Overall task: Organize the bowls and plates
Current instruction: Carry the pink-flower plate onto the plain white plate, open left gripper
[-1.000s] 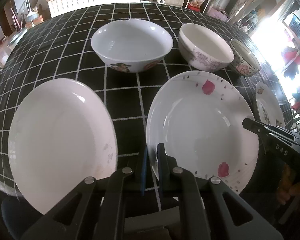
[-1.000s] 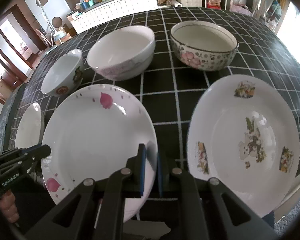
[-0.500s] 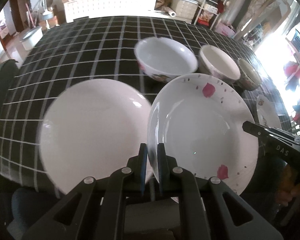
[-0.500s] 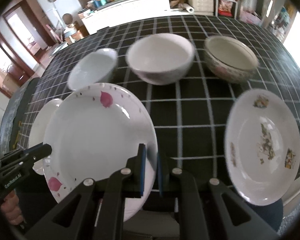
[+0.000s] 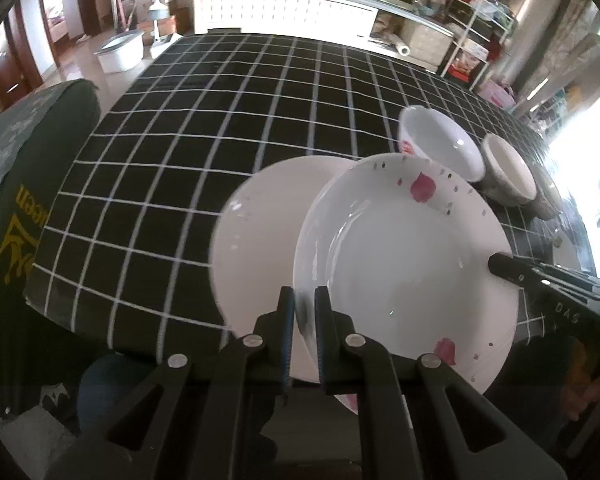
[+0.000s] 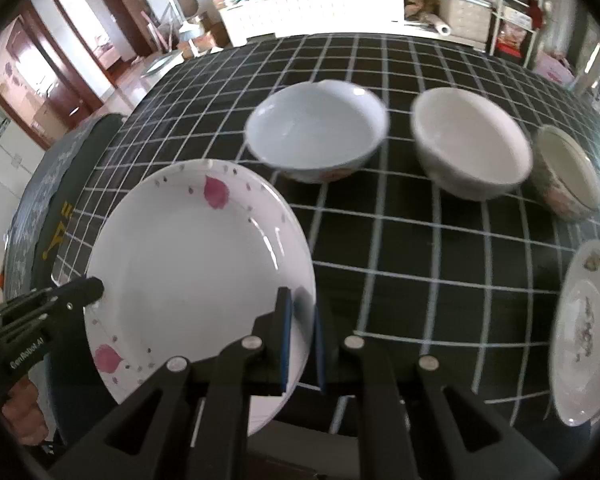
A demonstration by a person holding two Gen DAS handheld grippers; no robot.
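Note:
Both grippers hold one white plate with pink petals (image 5: 404, 256), lifted above the table. My left gripper (image 5: 302, 316) is shut on its left rim. My right gripper (image 6: 300, 320) is shut on its right rim; the plate also shows in the right wrist view (image 6: 196, 264). A plain white plate (image 5: 260, 232) lies on the black checked tablecloth, partly under the lifted plate. A white bowl with red flowers (image 6: 316, 132), a white bowl (image 6: 472, 144) and a floral bowl (image 6: 568, 176) stand in a row behind. A plate with cartoon prints (image 6: 584, 332) lies at the right.
A dark green chair back with yellow lettering (image 5: 24, 208) stands at the table's left edge. The tablecloth (image 5: 220, 112) stretches far behind the dishes. A white cabinet and cluttered shelves (image 5: 284, 12) are beyond the table.
Both grippers have carried the petal plate up and to the left. It now overlaps the plain white plate, and the bowls and cartoon plate have shifted right in view.

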